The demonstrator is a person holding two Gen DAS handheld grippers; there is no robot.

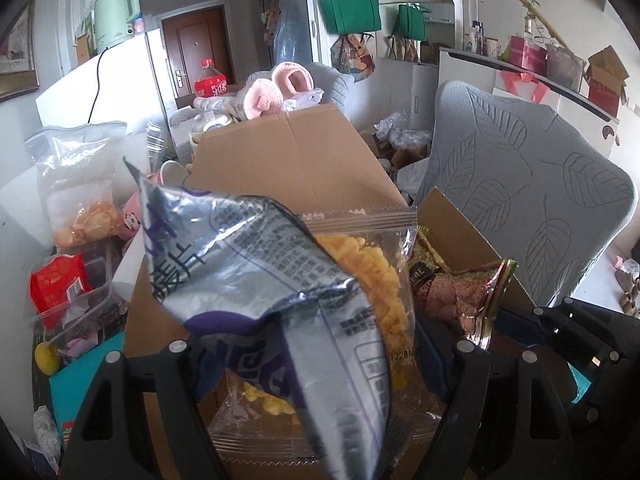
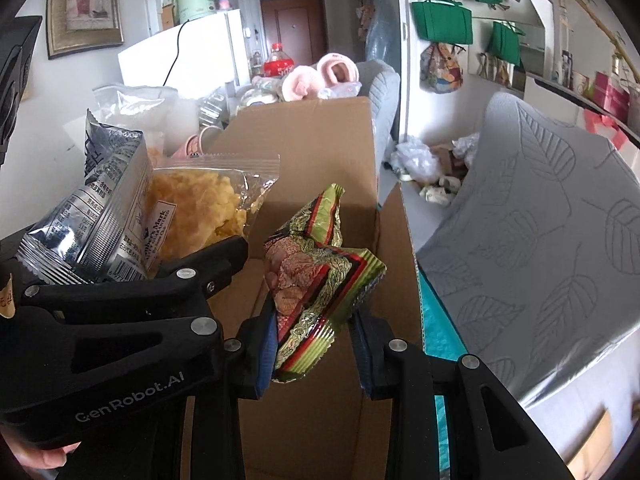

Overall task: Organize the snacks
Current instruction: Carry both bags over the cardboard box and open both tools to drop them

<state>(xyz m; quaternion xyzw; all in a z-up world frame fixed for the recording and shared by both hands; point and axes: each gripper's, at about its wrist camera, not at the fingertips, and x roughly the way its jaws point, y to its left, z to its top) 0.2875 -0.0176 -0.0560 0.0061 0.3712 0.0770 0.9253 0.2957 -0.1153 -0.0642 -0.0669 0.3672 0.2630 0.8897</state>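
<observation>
While both loads hang over the open cardboard box [image 2: 320, 148], carrying step under way, by judgement; left gripper [image 1: 320, 364] clamped wide on a silver packet [image 1: 256, 264] and a clear bag of yellow snacks [image 1: 372, 276] together; right gripper [image 2: 314, 344] pinched narrow on a green-and-red snack pack [image 2: 316, 280]; next, lowering into the box before release, likely; beyond, grey leaf-patterned cushion [image 2: 540, 240]; farther off, pink slippers [image 2: 320, 76].
</observation>
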